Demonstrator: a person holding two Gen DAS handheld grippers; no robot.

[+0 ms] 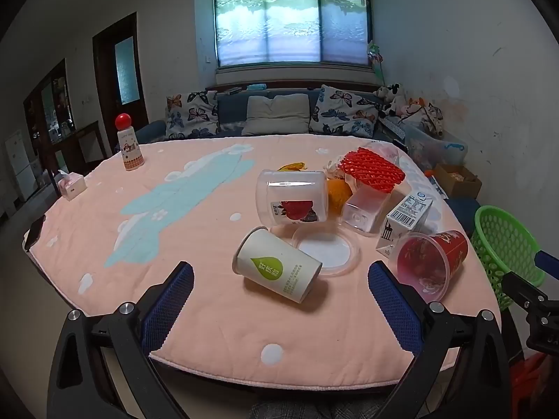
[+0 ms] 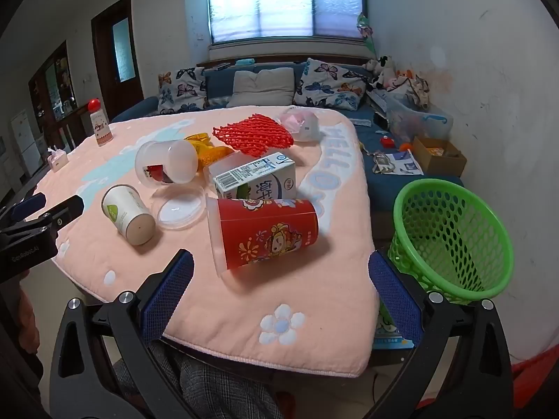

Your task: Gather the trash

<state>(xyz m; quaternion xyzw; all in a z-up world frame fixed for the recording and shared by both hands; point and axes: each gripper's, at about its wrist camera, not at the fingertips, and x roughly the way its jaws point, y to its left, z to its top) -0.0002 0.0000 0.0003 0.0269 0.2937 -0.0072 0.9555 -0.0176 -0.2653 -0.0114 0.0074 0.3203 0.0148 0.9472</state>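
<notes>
2 grippers, both spread wide and holding nothing. Working left to right: my left gripper (image 1: 279,300) faces the toppled paper cup (image 1: 277,269), so I'd close across its body, not its open mouth. My right gripper (image 2: 281,289) lines up with the red cup (image 2: 262,232) (lying on its side), then I'd swing right to the green basket (image 2: 450,237) beside the table (image 2: 314,328).

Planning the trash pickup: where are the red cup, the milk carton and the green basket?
red cup (image 2: 269,232), right wrist view, printed side wall
milk carton (image 2: 255,178), right wrist view, front face
green basket (image 2: 454,244), right wrist view, perforated wall
</notes>
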